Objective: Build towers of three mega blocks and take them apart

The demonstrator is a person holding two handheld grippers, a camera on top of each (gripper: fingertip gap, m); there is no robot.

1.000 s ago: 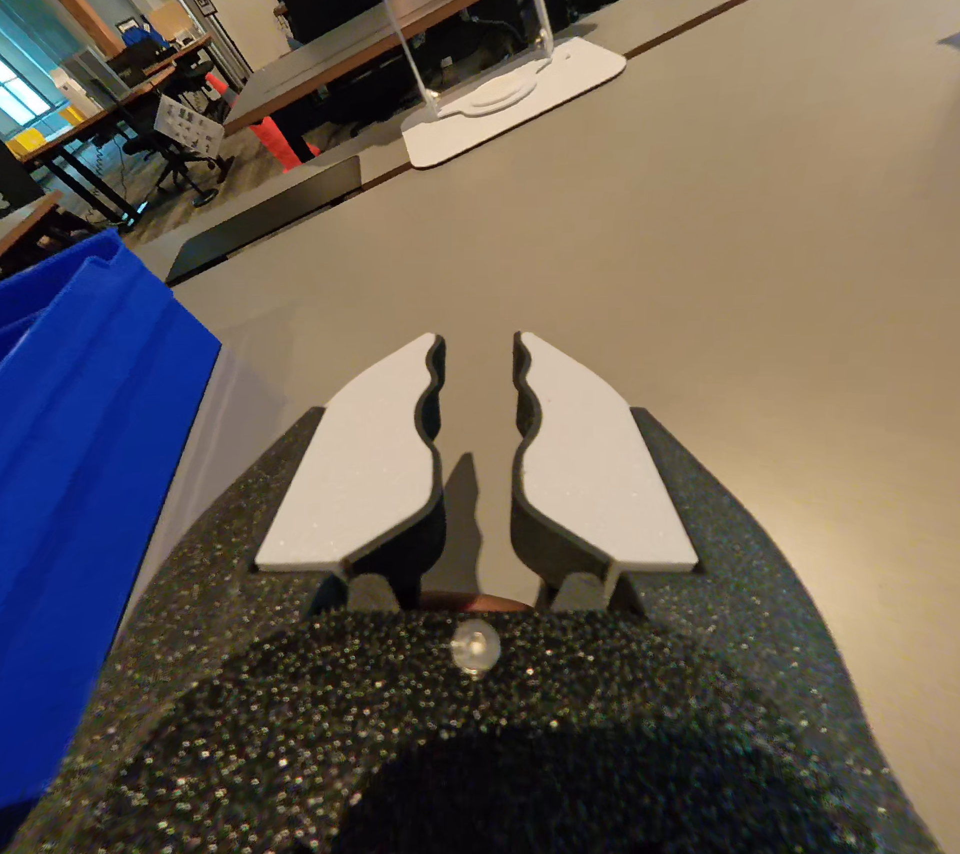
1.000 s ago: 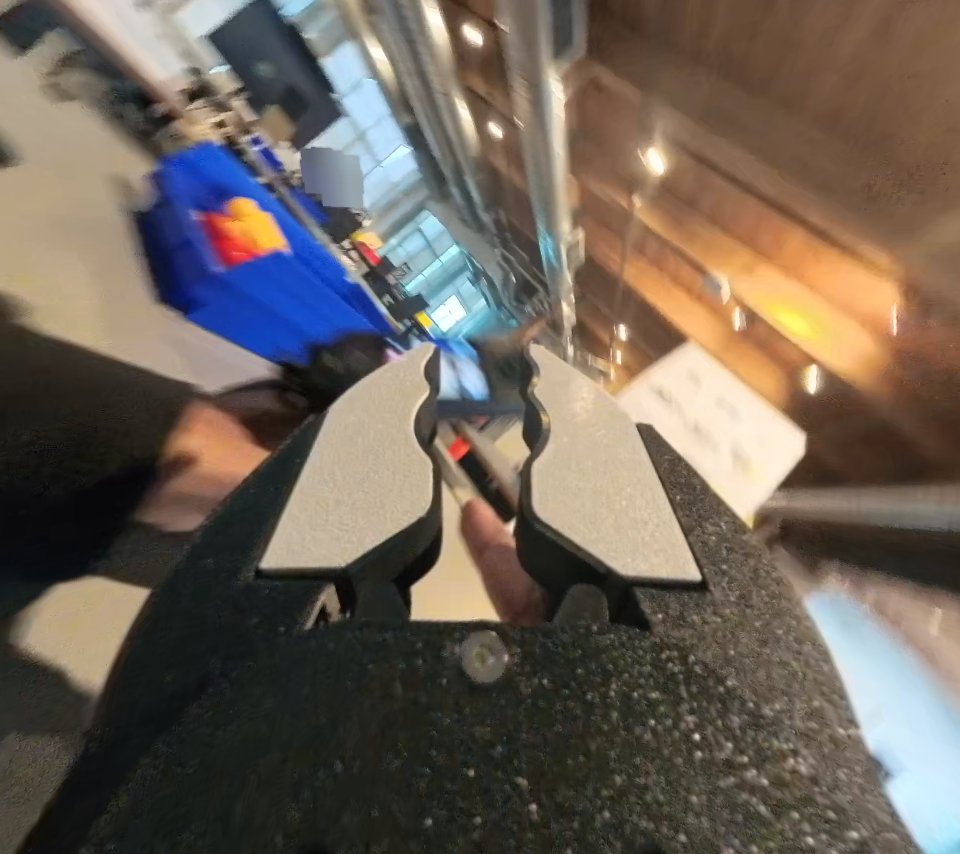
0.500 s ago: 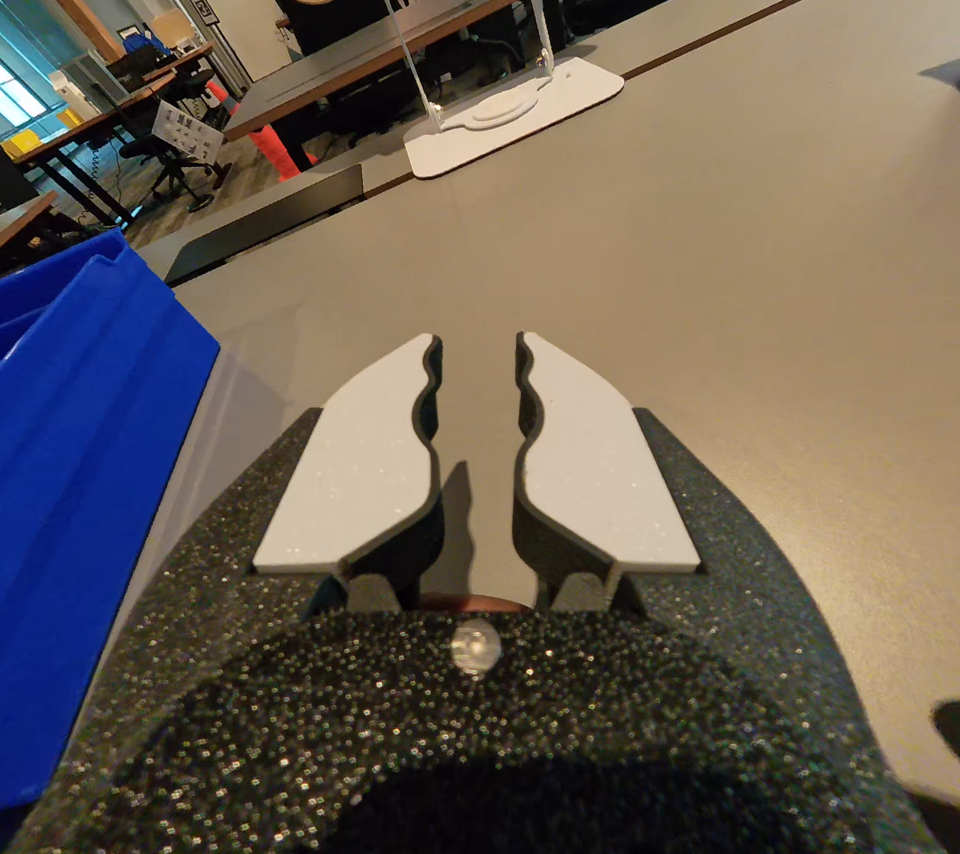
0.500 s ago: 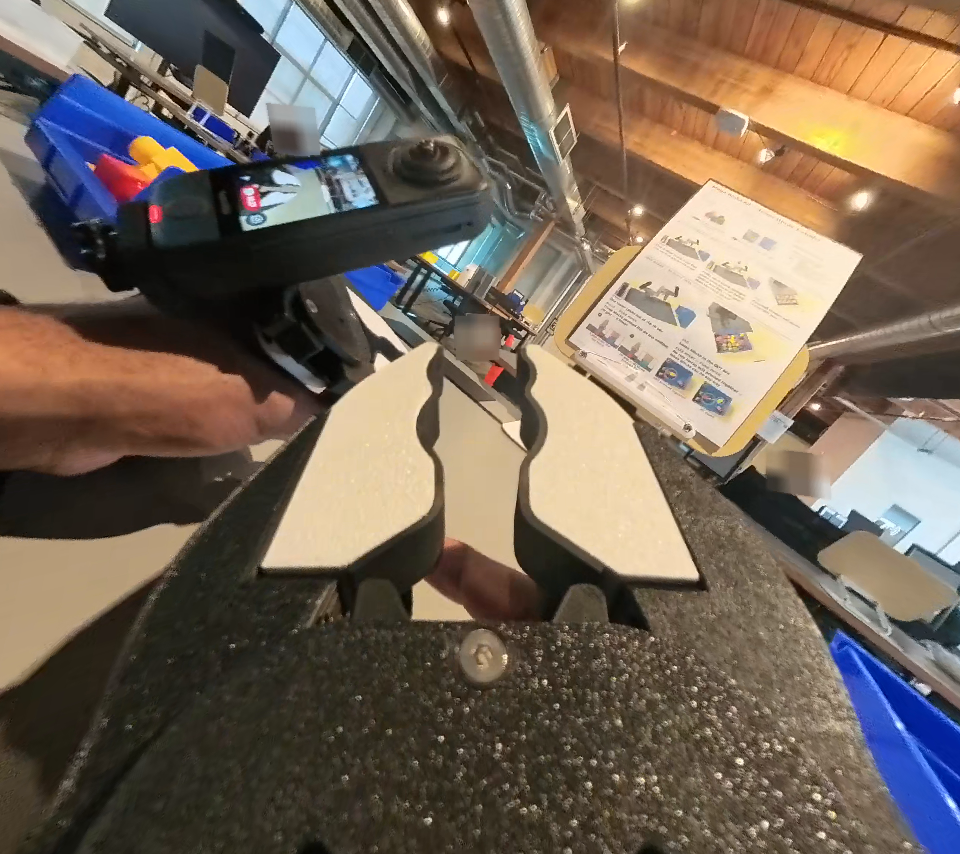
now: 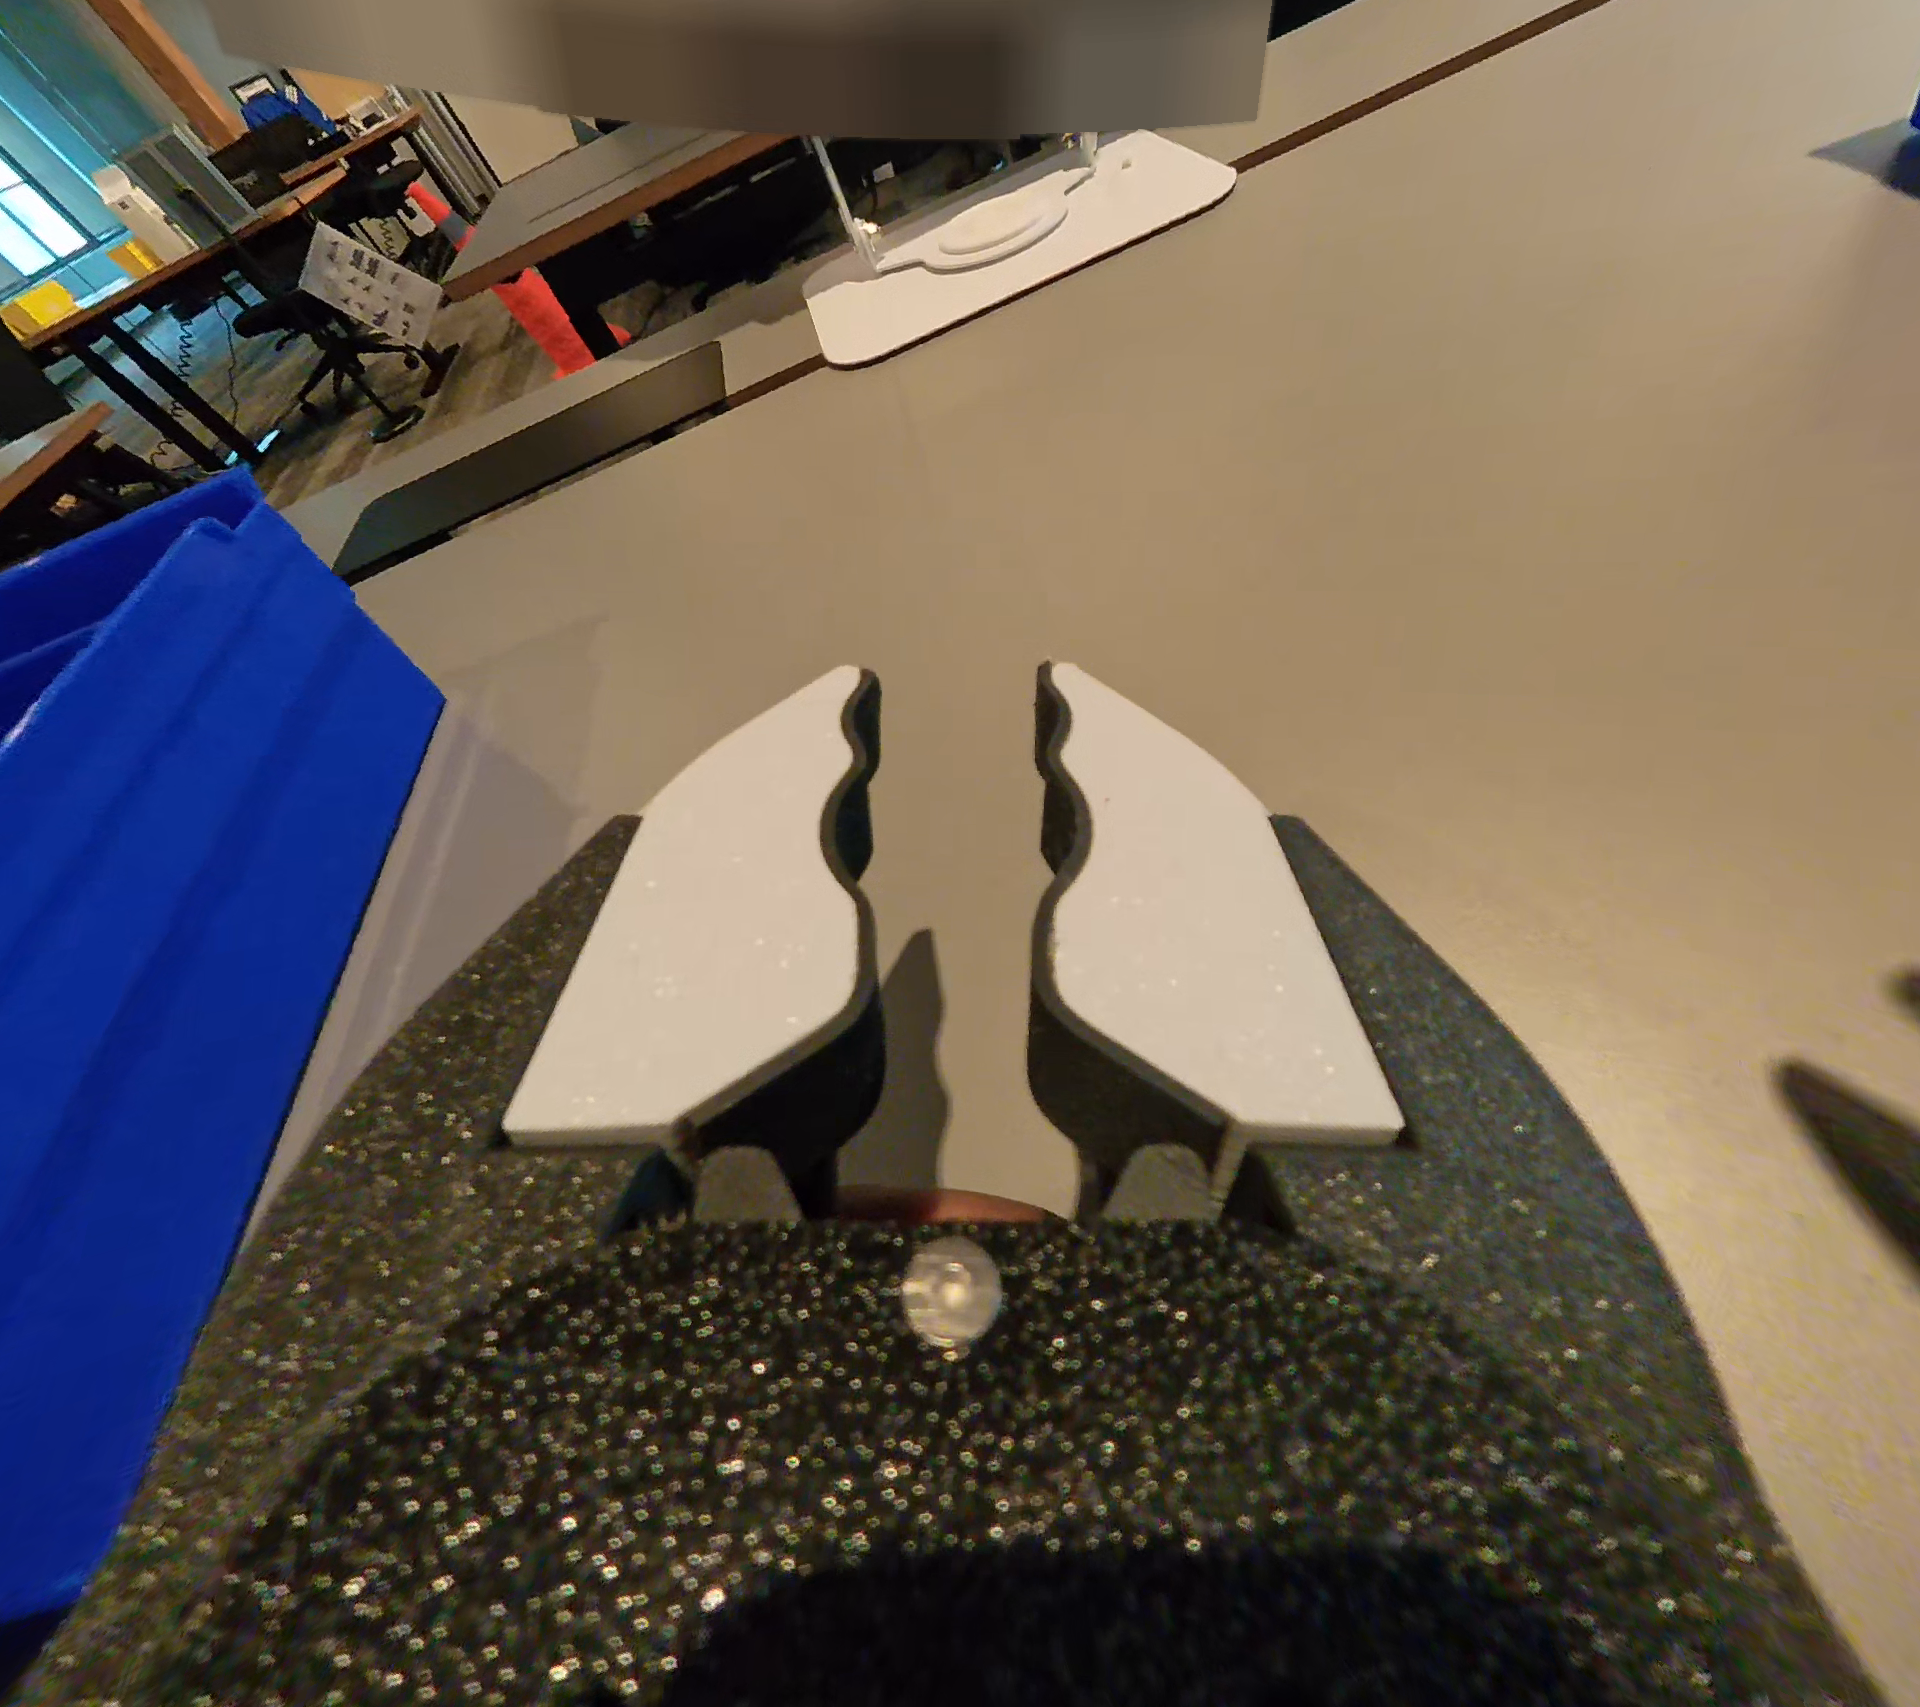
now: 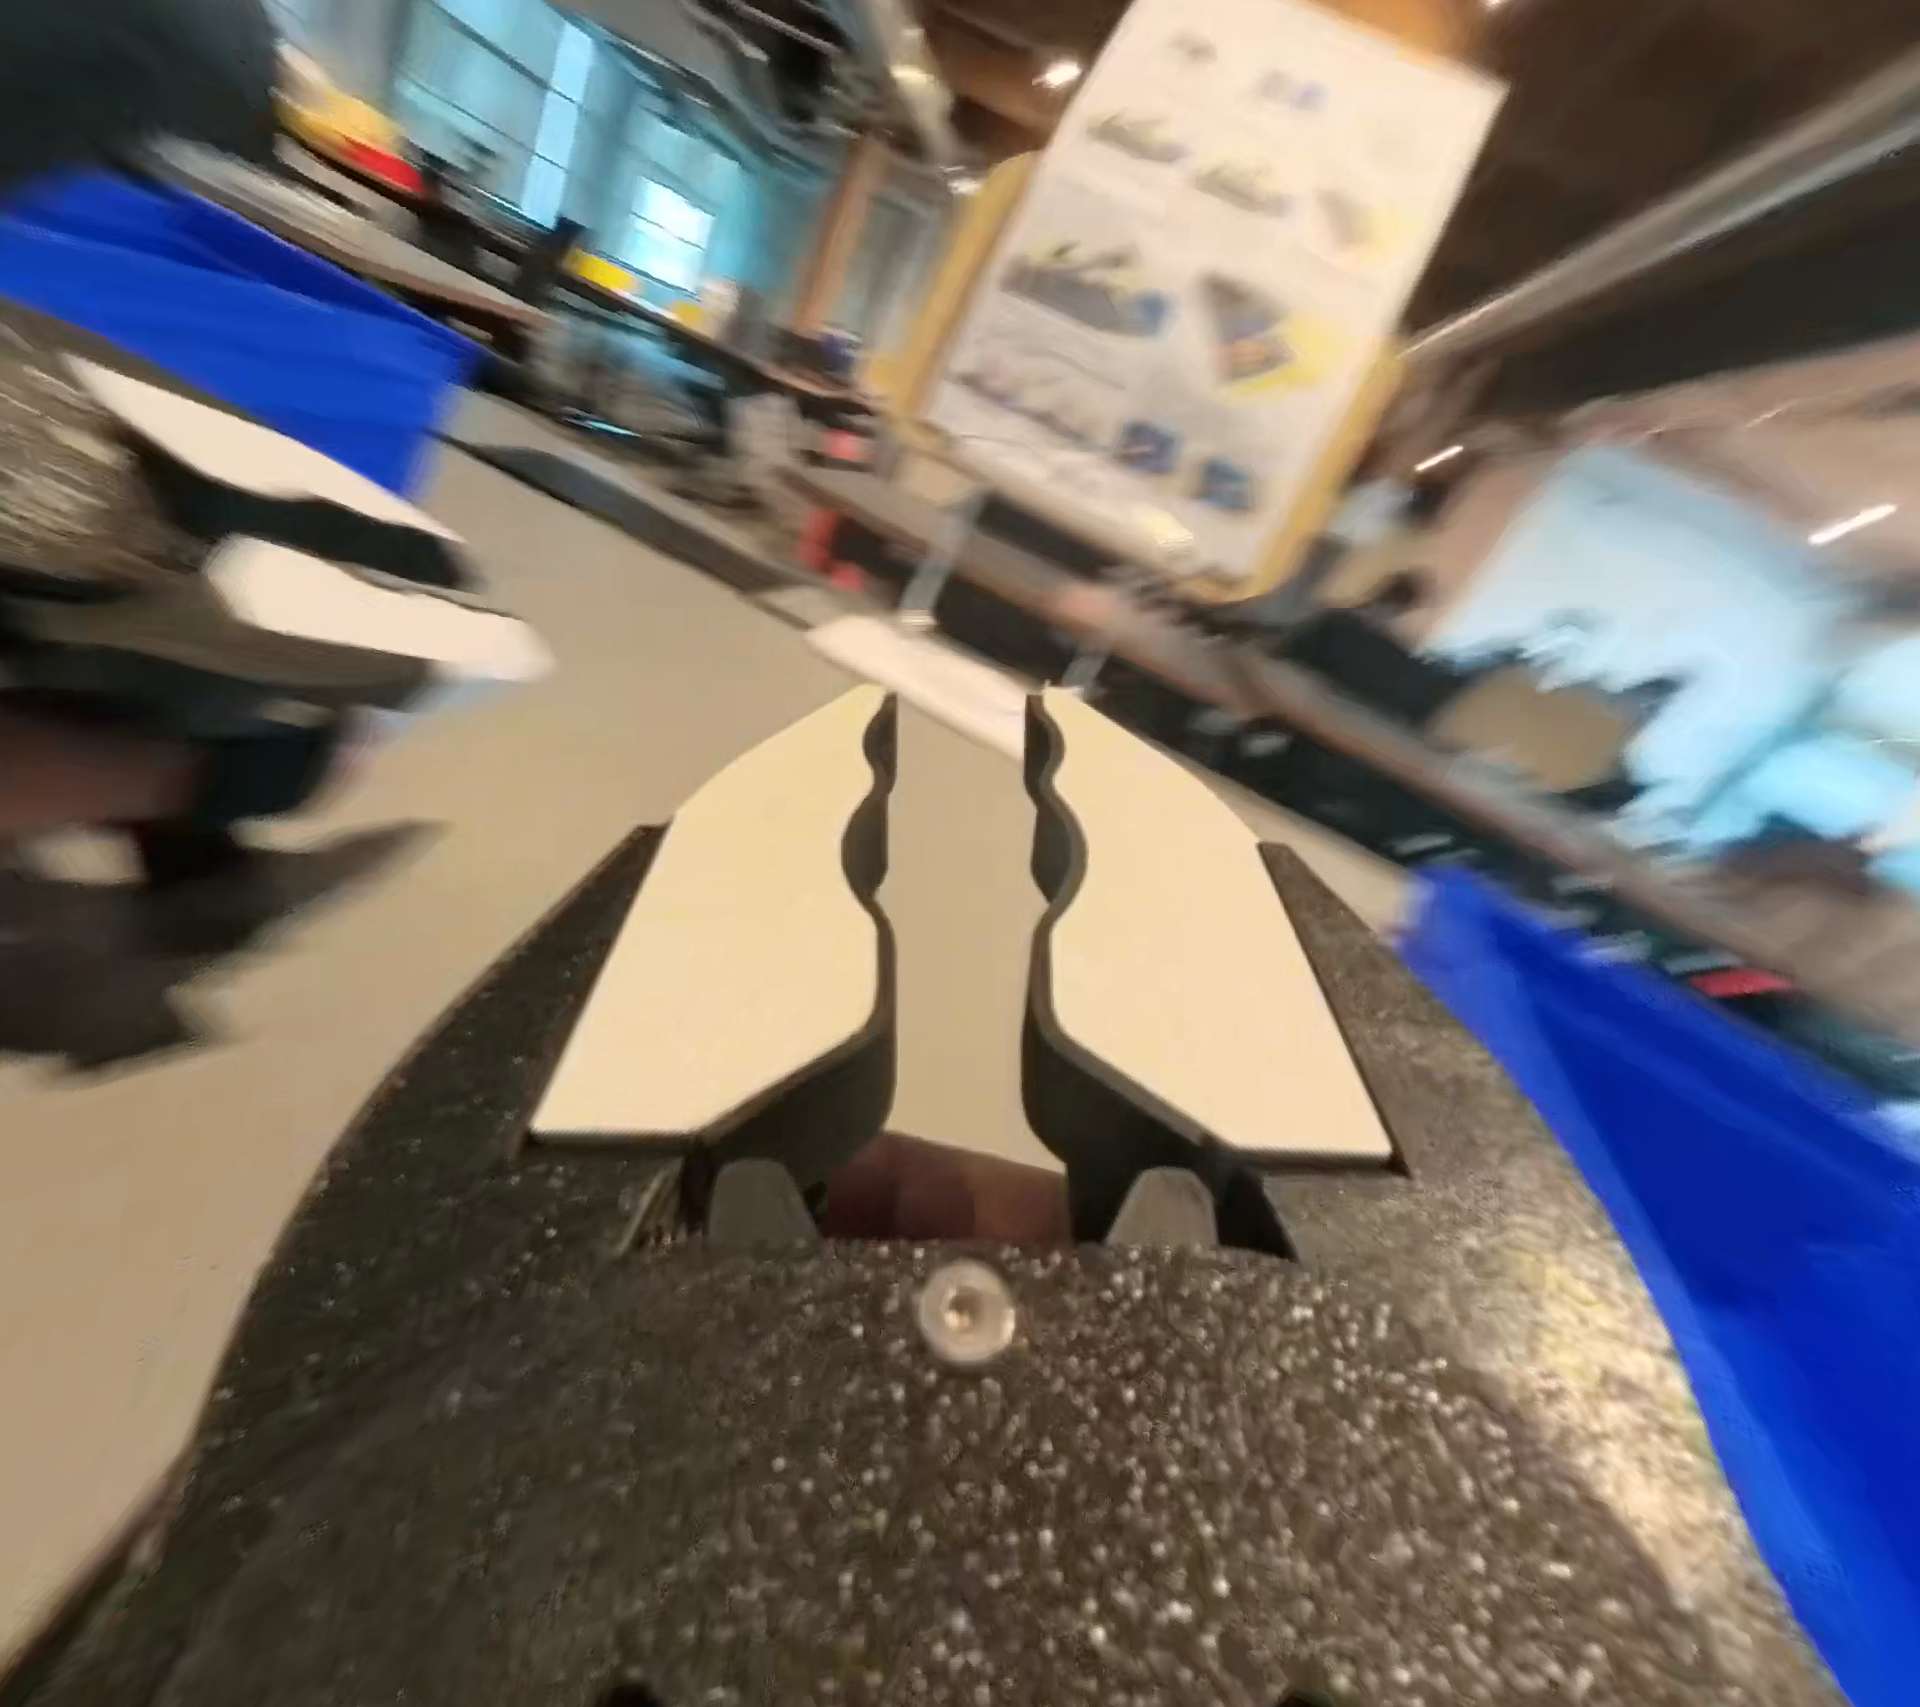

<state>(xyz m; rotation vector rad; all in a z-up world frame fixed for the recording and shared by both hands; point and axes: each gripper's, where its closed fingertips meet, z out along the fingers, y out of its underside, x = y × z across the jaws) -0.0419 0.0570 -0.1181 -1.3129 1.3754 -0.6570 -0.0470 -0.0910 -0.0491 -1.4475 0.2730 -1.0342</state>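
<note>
While my left gripper (image 5: 956,691) sits low over the grey surface (image 5: 1351,566), its jaws stand spread with only bare surface showing in the gap between them, pinching nothing. A blue bin (image 5: 177,826) stands just beside my left gripper on its left side, its wall rising close to the left finger. Farther ahead on the surface lies a flat white base plate (image 5: 1039,244) with clear uprights rising from it. Beyond the far edge are other desks and office chairs.

My right gripper (image 6: 956,707) likewise has its jaws spread and empty, with grey surface visible between the two white fingers (image 6: 748,951). Its view is badly smeared, so details there are rough. To its left I make out my left gripper (image 6: 312,556) as a blur, with a blue bin (image 6: 239,317) behind it. Another blue bin (image 6: 1714,1190) lies close on the right. Ahead stands a printed poster board (image 6: 1195,255) on a clear stand.

As for the blocks, I cannot find any in either view; they may be inside the bins, but the walls hide the contents.
</note>
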